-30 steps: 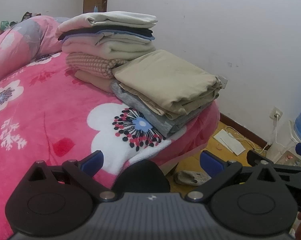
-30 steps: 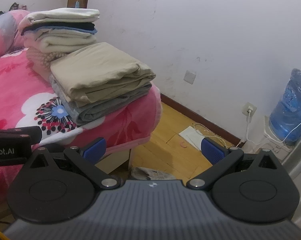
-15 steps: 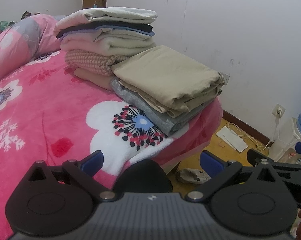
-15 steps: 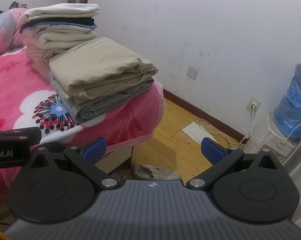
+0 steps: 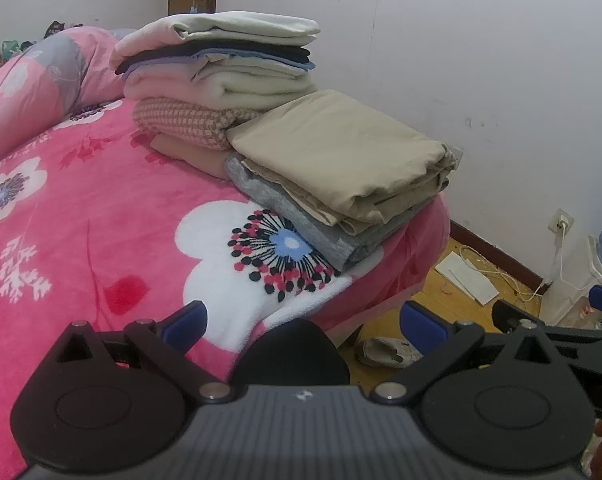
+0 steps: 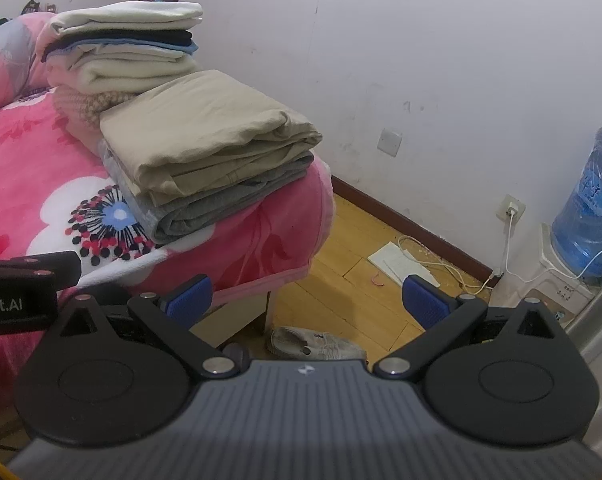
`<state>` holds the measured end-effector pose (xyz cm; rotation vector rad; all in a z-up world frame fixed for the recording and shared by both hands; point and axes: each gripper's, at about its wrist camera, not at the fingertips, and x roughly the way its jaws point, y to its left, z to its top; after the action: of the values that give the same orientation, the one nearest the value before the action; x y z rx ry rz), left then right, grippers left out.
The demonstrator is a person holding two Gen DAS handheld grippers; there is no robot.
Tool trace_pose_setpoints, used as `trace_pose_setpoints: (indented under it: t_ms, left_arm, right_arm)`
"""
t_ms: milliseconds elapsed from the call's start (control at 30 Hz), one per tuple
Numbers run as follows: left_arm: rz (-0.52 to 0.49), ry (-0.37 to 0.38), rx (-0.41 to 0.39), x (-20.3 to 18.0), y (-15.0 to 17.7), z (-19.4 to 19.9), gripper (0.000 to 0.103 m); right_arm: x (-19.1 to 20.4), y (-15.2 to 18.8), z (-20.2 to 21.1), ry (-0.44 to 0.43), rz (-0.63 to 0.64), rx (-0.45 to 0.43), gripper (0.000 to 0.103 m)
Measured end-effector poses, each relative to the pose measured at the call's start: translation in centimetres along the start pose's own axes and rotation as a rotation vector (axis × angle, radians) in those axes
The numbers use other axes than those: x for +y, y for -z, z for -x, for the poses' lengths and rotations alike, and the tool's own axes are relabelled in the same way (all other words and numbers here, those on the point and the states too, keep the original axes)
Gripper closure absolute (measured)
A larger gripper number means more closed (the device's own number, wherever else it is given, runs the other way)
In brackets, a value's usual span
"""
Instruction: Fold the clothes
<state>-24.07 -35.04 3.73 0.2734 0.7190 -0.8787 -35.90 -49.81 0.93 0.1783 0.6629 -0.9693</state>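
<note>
Folded beige trousers (image 5: 341, 156) (image 6: 205, 128) lie on a folded grey garment (image 5: 301, 224) (image 6: 221, 204) at the corner of the pink flowered bed (image 5: 101, 220) (image 6: 29, 168). Behind them rises a taller stack of folded clothes (image 5: 221, 76) (image 6: 125, 52), cream on top, pink knit at the bottom. My left gripper (image 5: 303, 322) is open and holds nothing, well short of the piles above the bed's near edge. My right gripper (image 6: 307, 300) is open and holds nothing, over the floor beside the bed corner.
A pink quilt (image 5: 33, 88) is bunched at the far left. On the wooden floor lie a white shoe (image 6: 317, 344) (image 5: 385, 352), a flat white item with cables (image 6: 401, 264), and a blue water bottle (image 6: 589, 208) on a dispenser. A white wall (image 6: 421, 60) runs behind.
Both views have drifted slightly, so the piles sit a little higher and nearer. The clothes have not moved and both grippers stay open.
</note>
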Motion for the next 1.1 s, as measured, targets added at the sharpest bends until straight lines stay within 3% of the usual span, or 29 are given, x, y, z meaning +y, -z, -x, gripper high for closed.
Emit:
trace_pose_setpoints:
  t_ms: [1100]
  left_arm:
    - [0.015, 0.0, -0.002, 0.23, 0.11, 0.22, 0.0]
  right_arm:
    - [0.43, 0.02, 0.4, 0.0, 0.013, -0.011, 0.001]
